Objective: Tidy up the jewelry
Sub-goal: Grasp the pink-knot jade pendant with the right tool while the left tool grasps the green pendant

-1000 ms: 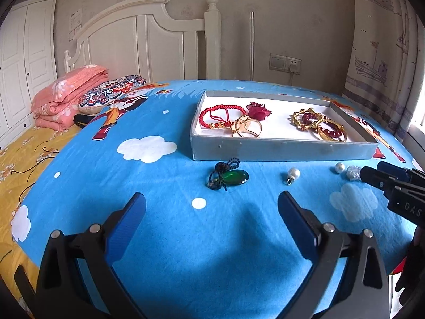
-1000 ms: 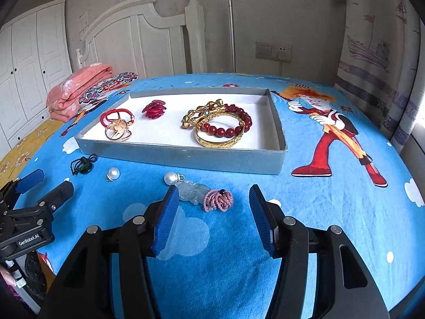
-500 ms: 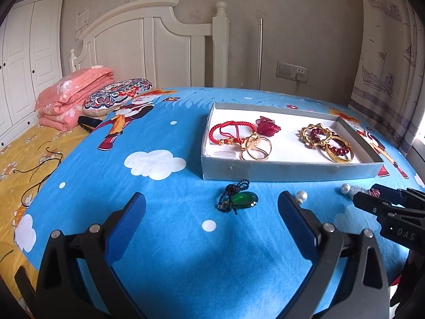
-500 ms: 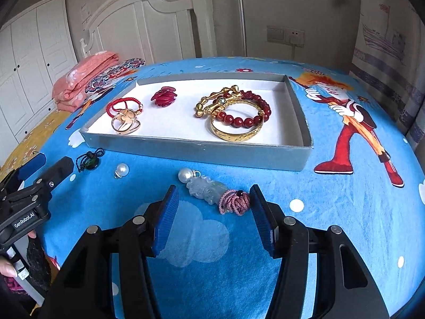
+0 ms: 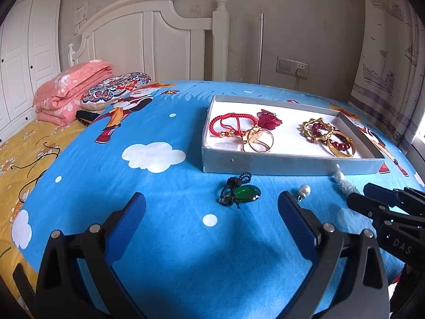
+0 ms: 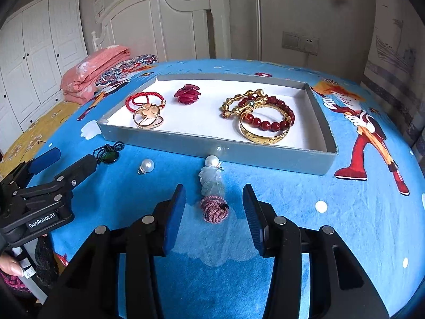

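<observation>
A grey tray (image 5: 289, 163) (image 6: 212, 147) on the blue bedspread holds a red cord bracelet (image 6: 144, 98), a gold ring piece (image 6: 147, 115), a red flower (image 6: 187, 94) and gold and red bead bangles (image 6: 263, 118). In front of the tray lie a green pendant on dark cord (image 5: 244, 194) (image 6: 109, 155), a loose pearl (image 5: 304, 190) (image 6: 147, 165), and a pale jade pendant with a pearl and pink cord knot (image 6: 213, 194). My left gripper (image 5: 211, 207) is open just short of the green pendant. My right gripper (image 6: 213, 199) is open, with the jade pendant between its fingers.
A folded pink quilt (image 5: 71, 90) and a patterned cushion (image 5: 114, 93) lie at the bed's far left by the white headboard (image 5: 148, 40). A yellow sheet (image 5: 24, 148) covers the left side. A curtain (image 5: 393, 53) hangs at the right.
Both grippers have moved forward toward the jewelry. The jade pendant now sits between the right fingers. The green pendant is closer to the left gripper. Both stay open.
</observation>
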Demonstrator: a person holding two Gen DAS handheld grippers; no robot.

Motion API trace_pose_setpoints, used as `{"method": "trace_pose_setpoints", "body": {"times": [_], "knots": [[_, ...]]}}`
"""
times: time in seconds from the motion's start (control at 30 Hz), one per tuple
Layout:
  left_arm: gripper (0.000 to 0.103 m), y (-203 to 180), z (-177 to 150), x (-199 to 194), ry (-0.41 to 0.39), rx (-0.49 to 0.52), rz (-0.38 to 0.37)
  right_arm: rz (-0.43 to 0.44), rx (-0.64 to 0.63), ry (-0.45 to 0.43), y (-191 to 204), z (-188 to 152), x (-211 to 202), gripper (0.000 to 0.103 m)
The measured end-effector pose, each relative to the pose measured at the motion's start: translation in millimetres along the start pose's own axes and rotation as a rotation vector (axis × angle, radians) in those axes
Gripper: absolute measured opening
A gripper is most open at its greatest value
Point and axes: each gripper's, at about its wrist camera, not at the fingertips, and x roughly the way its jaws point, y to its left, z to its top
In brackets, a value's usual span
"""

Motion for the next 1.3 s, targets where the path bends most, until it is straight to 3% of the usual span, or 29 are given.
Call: {"method": "trace_pose_setpoints", "body": {"times": [0.13, 0.33, 0.47, 0.63, 0.7, 0.77, 0.8, 0.93, 1.07, 1.3], "knots": [[0.096, 1.5, 3.3, 5.9, 0.027, -0.014, -0.027, -0.038, -0.044, -0.035, 7.7, -5.7, -0.3, 0.019], [0.094, -6.6, 14.3, 21.6, 0.123, 0.008, -0.053, -0.054, -0.048, -0.074, 8.6, -16.2, -5.7, 0.019], [0.071, -15.7, 22.9, 37.0, 0.199, 0.028, -0.069, -0.048, -0.04, -0.077, 6.8, -18.0, -8.3, 0.019], [0.058, -19.3, 28.6, 49.9, 0.232, 0.031, -0.06, -0.041, -0.036, -0.083, 5.8, -22.0, -11.7, 0.019], [0.043, -20.7, 28.4, 49.4, 0.222, 0.047, -0.066, -0.04, -0.035, -0.086, 6.0, -23.3, -12.8, 0.019], [0.016, -24.3, 26.4, 47.3, 0.209, 0.076, -0.09, -0.039, -0.034, -0.087, 5.8, -23.6, -12.8, 0.019], [0.01, -25.4, 25.0, 44.7, 0.201, 0.082, -0.109, -0.04, -0.034, -0.088, 5.8, -23.8, -12.9, 0.019], [0.01, -25.1, 15.8, 27.7, 0.147, 0.066, -0.147, -0.038, -0.03, -0.088, 5.0, -24.2, -13.2, 0.019], [0.01, -23.0, 0.5, 12.5, 0.146, 0.052, -0.206, -0.037, -0.024, -0.091, 3.6, -25.3, -14.4, 0.019], [0.01, -19.2, -19.7, -5.2, 0.099, 0.055, -0.221, -0.041, -0.012, -0.102, 1.5, -30.2, -18.8, 0.019]]}}
